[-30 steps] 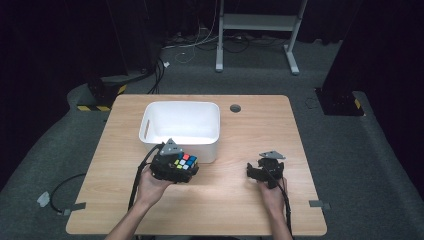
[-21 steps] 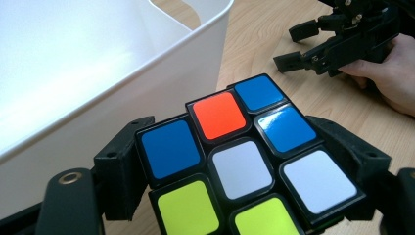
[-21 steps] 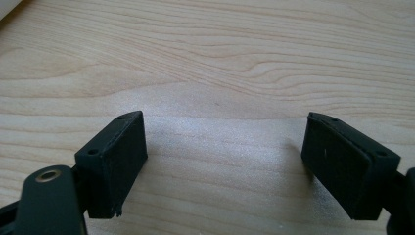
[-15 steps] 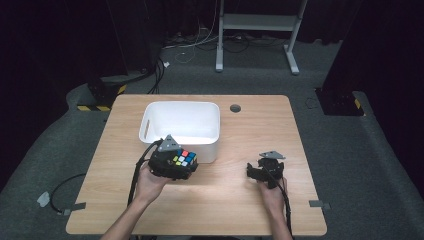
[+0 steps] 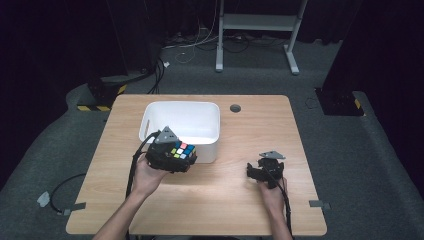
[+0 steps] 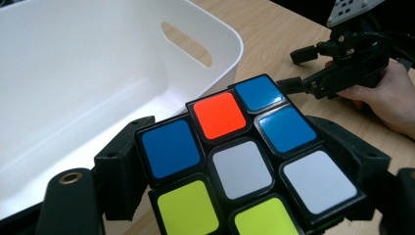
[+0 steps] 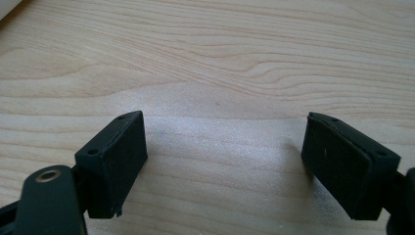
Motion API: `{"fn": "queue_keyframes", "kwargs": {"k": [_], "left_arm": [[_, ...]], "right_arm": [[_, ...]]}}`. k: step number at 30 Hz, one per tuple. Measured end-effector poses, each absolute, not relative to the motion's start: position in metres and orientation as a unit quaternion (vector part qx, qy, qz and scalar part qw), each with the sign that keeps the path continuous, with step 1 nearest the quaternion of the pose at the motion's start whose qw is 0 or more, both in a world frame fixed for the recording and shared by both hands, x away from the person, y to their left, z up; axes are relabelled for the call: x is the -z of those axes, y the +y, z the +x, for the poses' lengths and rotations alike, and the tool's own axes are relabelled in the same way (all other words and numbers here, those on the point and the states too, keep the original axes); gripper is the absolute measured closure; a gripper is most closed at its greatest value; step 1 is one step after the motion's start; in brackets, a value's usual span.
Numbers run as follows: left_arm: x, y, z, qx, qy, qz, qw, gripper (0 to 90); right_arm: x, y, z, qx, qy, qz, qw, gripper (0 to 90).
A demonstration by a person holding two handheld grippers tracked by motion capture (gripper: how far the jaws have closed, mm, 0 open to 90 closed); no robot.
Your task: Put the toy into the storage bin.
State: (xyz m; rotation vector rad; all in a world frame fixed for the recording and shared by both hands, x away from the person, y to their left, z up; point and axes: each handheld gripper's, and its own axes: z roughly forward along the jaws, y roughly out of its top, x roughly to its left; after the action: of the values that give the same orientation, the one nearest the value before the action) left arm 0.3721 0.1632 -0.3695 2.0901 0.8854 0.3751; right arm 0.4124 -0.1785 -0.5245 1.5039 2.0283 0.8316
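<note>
Near the lower right corner of the white bin point(image 5: 150, 116), the left hand-held gripper point(image 5: 176, 159) is holding the colour cube point(image 6: 242, 159) between its jaws, just beside the rim. It should be lifting the cube clear over the wall before letting go, I think. The right hand-held gripper point(image 7: 235, 161) is resting wide and empty over the worktop point(image 5: 240, 200).

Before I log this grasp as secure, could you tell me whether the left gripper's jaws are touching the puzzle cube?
Touching. In the left gripper view, the left gripper has both black jaws pressed flat against opposite sides of the puzzle cube.

Lab: dark curtains point(image 5: 60, 45), floor cables point(image 5: 190, 47), hazard tape point(image 5: 92, 107)
</note>
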Motion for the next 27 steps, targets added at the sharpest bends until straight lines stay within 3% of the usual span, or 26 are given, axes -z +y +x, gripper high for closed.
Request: {"fn": "queue_keyframes", "kwargs": {"k": [27], "left_arm": [[0.342,0.160,0.402,-0.148,0.350,0.823,0.422,22.7]], "right_arm": [[0.525,-0.179,0.412,-0.304,0.742,0.548,0.240,16.8]]}}
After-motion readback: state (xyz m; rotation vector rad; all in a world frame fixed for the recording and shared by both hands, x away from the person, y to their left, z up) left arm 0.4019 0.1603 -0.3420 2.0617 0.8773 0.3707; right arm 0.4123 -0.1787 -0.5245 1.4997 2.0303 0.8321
